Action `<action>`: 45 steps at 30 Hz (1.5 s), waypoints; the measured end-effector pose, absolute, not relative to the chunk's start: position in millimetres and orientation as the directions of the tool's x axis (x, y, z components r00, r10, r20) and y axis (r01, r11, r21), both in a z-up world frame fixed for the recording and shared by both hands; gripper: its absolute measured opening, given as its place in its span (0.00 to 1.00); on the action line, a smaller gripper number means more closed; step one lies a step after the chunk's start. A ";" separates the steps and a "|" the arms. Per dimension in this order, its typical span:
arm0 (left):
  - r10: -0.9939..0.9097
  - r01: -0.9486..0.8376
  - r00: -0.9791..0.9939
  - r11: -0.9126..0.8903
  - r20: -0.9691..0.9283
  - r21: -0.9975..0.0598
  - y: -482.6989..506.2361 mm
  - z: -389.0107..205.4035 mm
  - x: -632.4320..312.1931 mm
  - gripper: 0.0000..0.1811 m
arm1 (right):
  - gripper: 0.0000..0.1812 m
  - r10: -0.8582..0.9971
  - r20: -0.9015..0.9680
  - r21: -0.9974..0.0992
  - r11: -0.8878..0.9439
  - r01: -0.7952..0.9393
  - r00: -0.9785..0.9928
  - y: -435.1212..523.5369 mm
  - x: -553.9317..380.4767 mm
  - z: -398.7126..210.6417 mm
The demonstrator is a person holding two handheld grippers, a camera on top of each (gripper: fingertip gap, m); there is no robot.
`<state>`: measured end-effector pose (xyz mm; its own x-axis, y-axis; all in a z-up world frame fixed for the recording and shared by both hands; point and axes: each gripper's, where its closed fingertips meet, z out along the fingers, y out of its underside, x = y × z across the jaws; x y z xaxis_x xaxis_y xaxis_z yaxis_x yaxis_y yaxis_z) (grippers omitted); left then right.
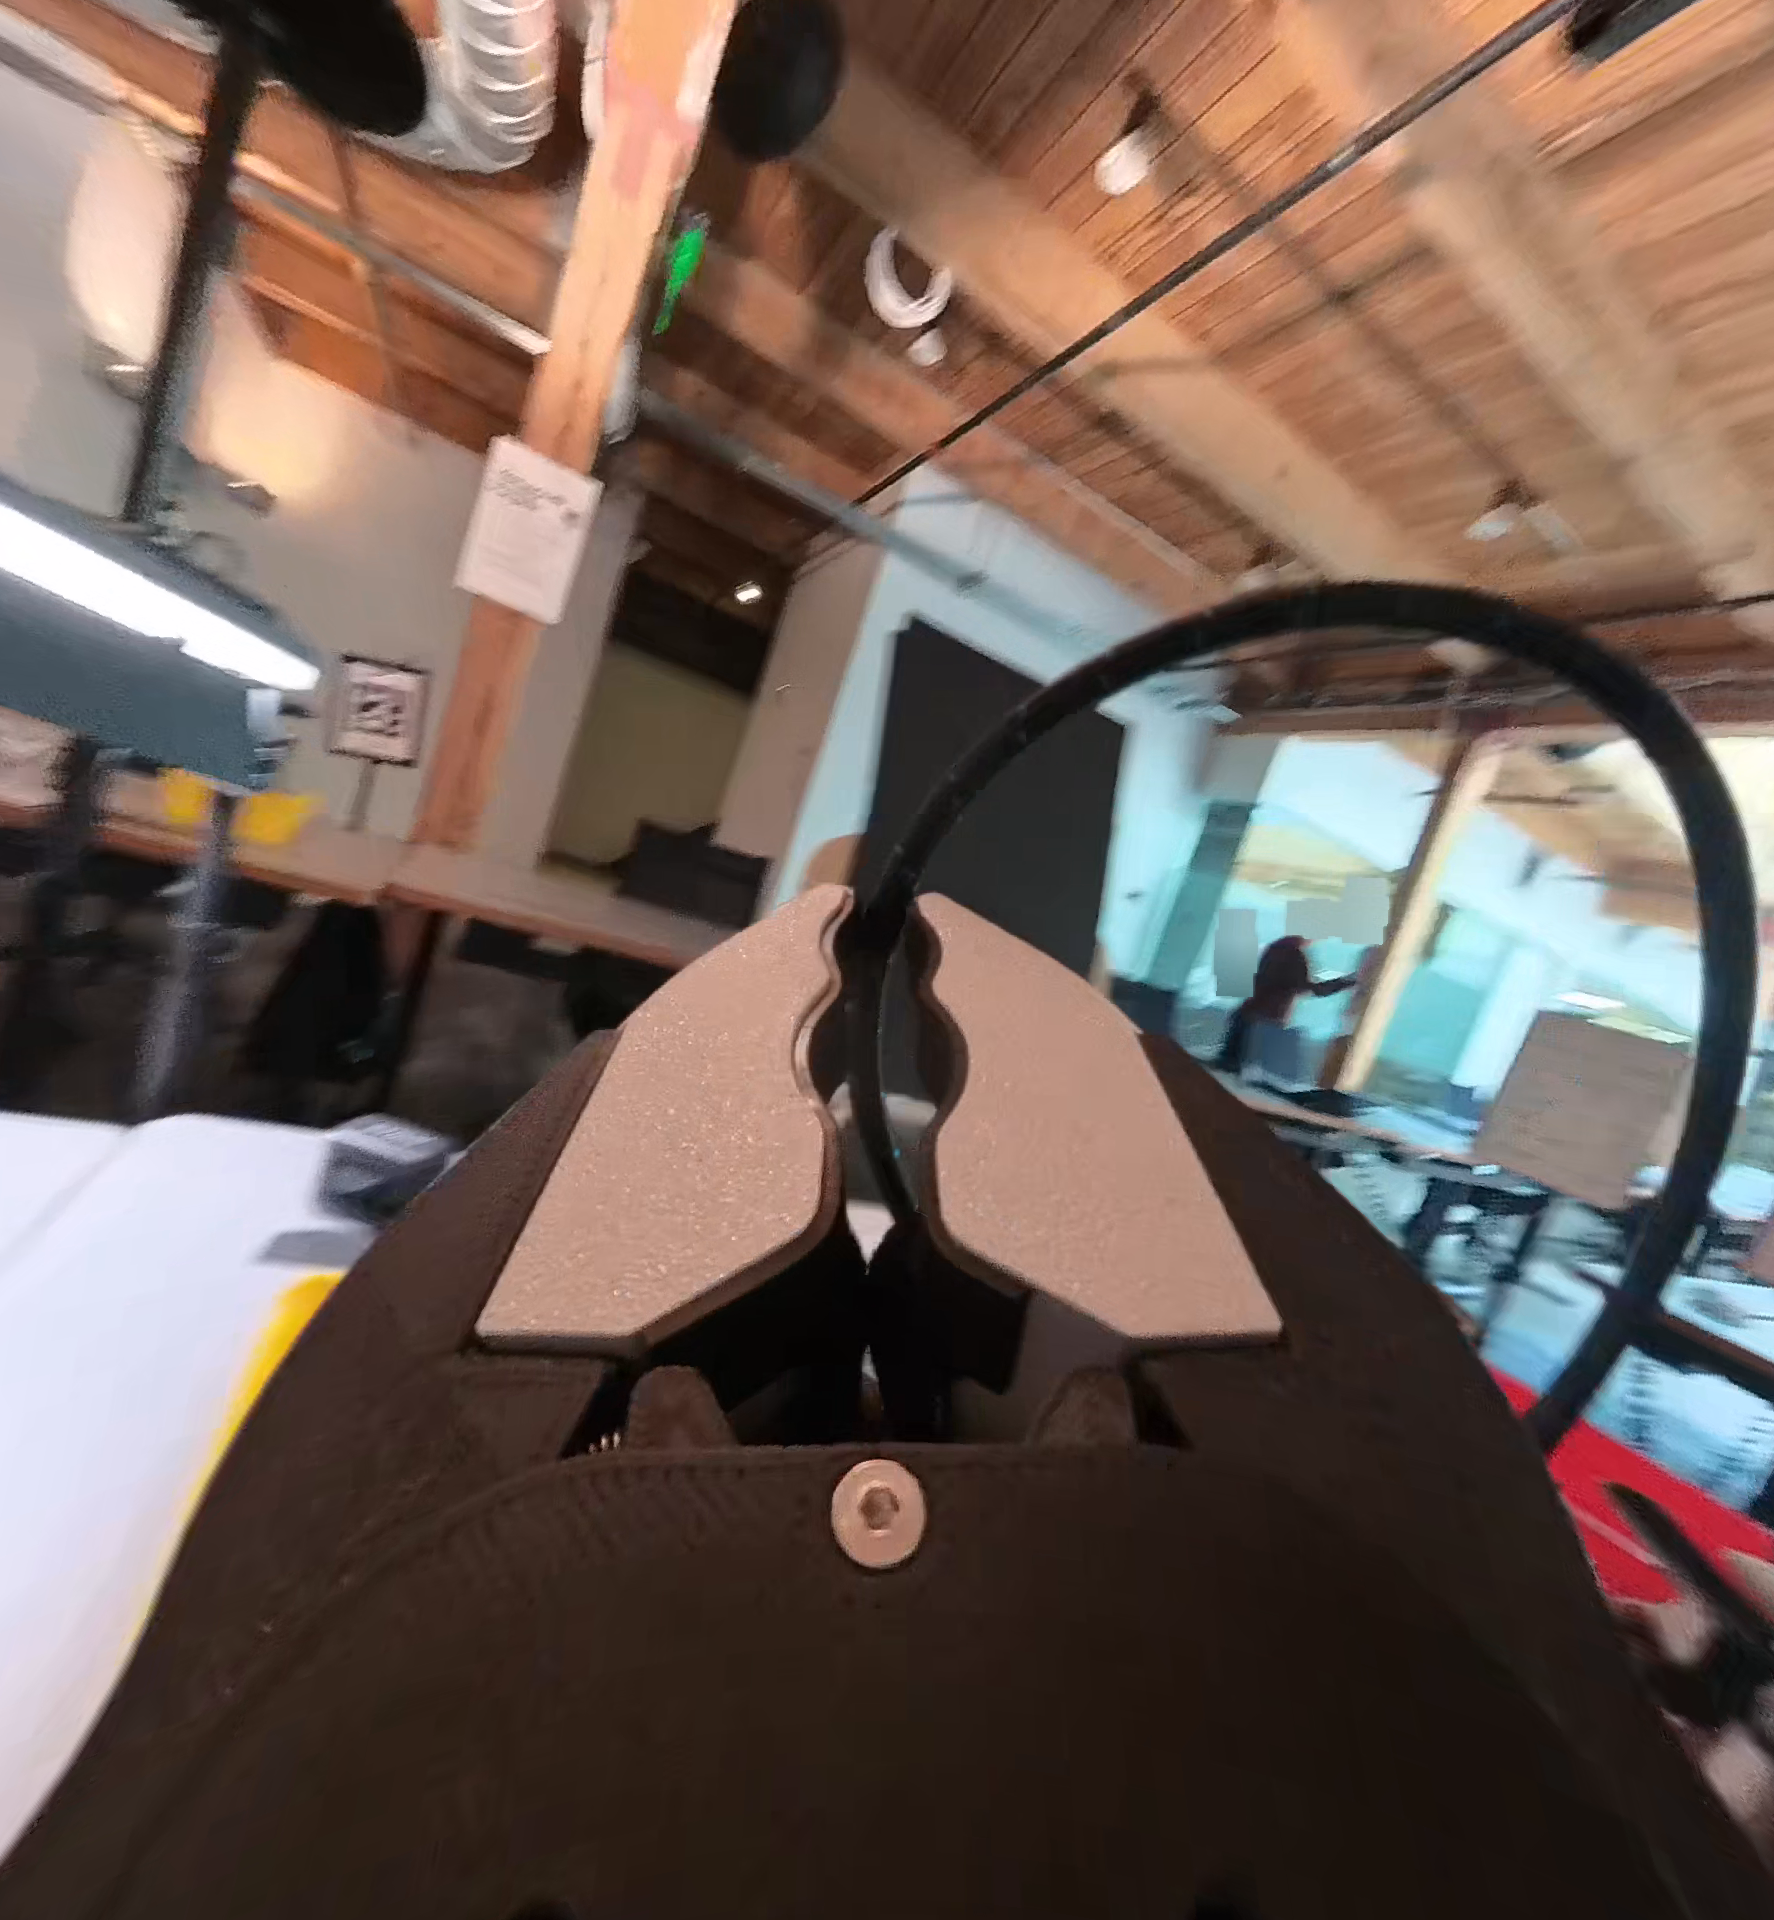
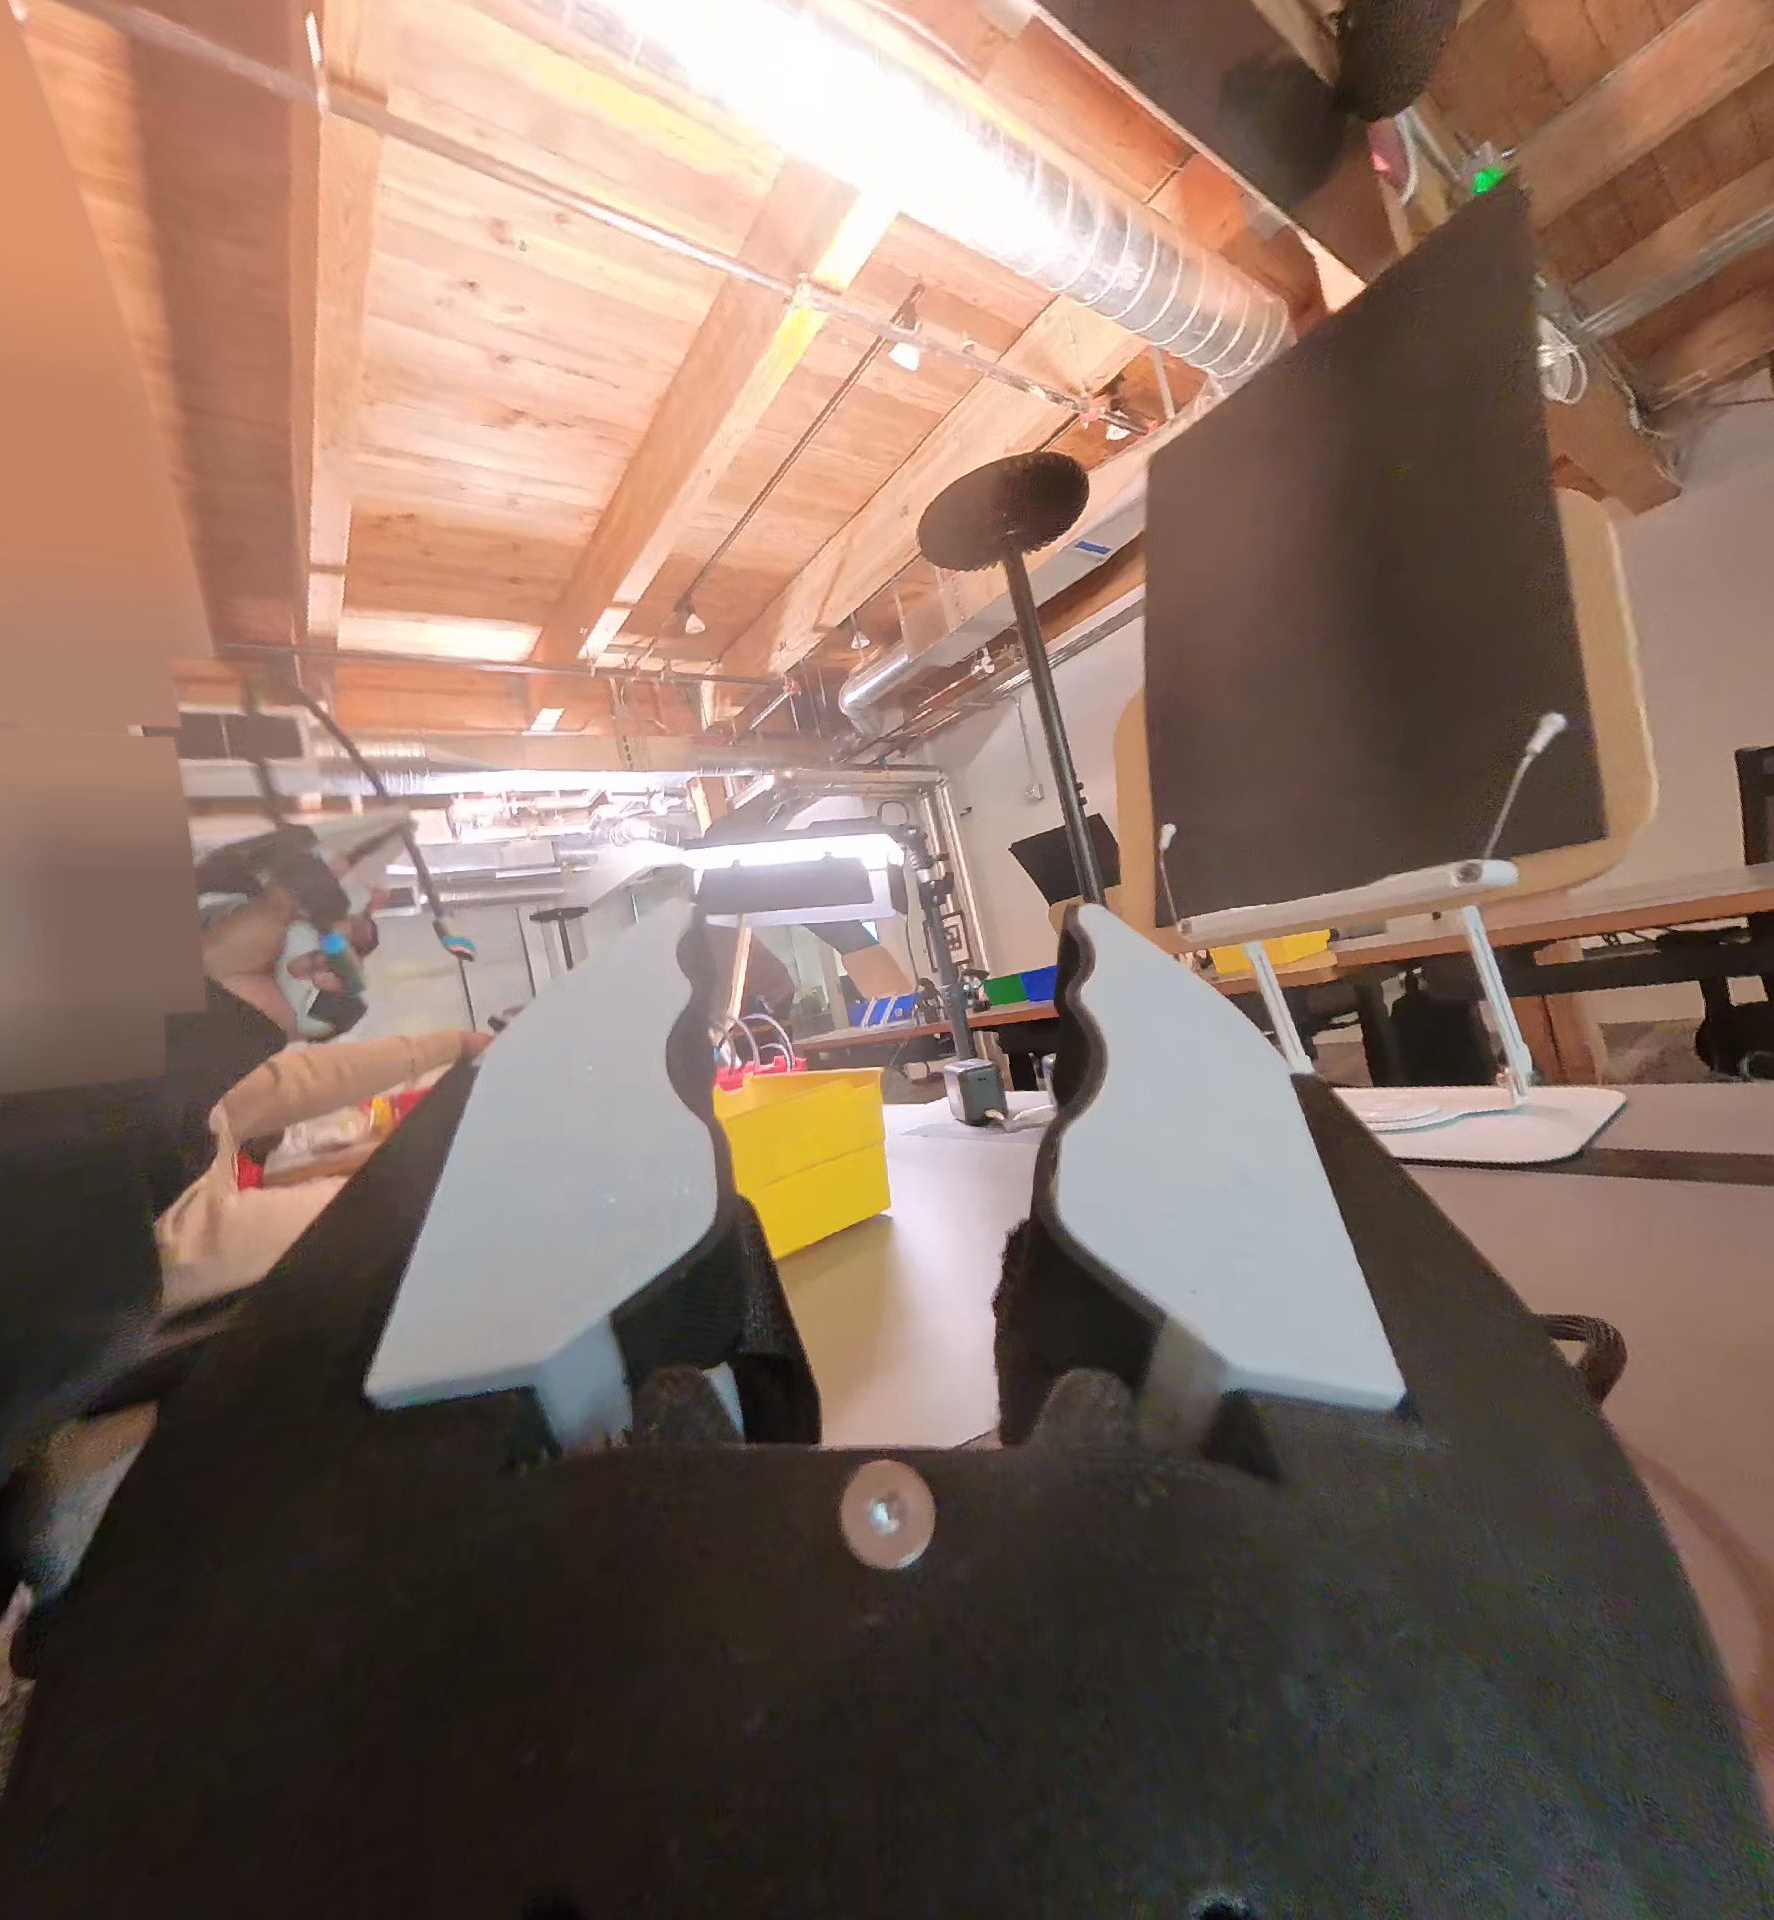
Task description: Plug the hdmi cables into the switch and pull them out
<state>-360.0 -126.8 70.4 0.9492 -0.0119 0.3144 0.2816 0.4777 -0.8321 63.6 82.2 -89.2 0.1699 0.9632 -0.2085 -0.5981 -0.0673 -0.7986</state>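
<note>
The left gripper (image 1: 885, 914), a dark brown printed body with two pale grey wavy-edged fingers (image 1: 675, 1132), is tilted up toward the wooden ceiling, and its fingers are nearly closed, pinching a thin black round HDMI cable (image 1: 1693, 831) just at their tips. From the pinch at the centre of the left wrist view the cable runs down between the fingers toward the dark gap at their base. It also sweeps up and to the right in a wide smooth loop that fills the right half of the frame and drops toward the lower right, ending near a blurred red surface (image 1: 1610, 1455). The cable's plug is not clearly visible. A white table top (image 1: 83, 1299) sits in the lower left.

The right gripper (image 2: 878, 925), black with light grey fingers, stands wide open with nothing between its fingers. Through the gap, at the frame's centre, stacked yellow plastic bins (image 2: 810, 1153) rest on a beige table (image 2: 1589, 1299). A black flat panel on a white stand (image 2: 1361, 623) occupies the upper right.
</note>
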 end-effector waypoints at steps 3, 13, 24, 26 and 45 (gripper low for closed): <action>-0.258 0.405 0.914 0.535 0.313 -0.741 -125.4 72.1 -293.5 0.05 | 0.35 0.981 -0.086 -0.839 0.023 -0.543 0.175 59.5 52.4 -87.6; -0.561 0.587 0.790 0.577 0.246 -0.568 -144.7 47.9 -128.5 0.03 | 0.32 0.957 0.237 -0.878 0.137 -0.459 -0.167 -127.6 -3.9 -67.3; -0.248 0.220 0.968 0.741 0.047 -0.635 -169.0 31.6 -78.5 0.03 | 0.26 0.948 0.013 -0.930 -0.105 -0.351 -0.317 -178.7 -24.5 -85.4; -0.252 0.214 0.967 0.745 0.031 -0.632 -171.4 24.6 -68.8 0.03 | 0.24 0.963 0.012 -0.924 -0.092 -0.371 -0.268 -172.5 -22.8 -88.9; -0.778 0.331 0.628 0.251 0.014 -0.910 -98.3 -78.1 -40.0 0.33 | 0.12 0.941 -0.046 -0.971 -0.121 -0.208 -0.335 -83.3 -17.2 -118.9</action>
<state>-40.0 -98.3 -78.1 0.6280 -0.7781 0.0137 0.3311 0.2512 -0.9096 -17.2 -83.3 -118.9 -0.3350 0.9411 -0.0456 -0.2076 -0.1209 -0.9707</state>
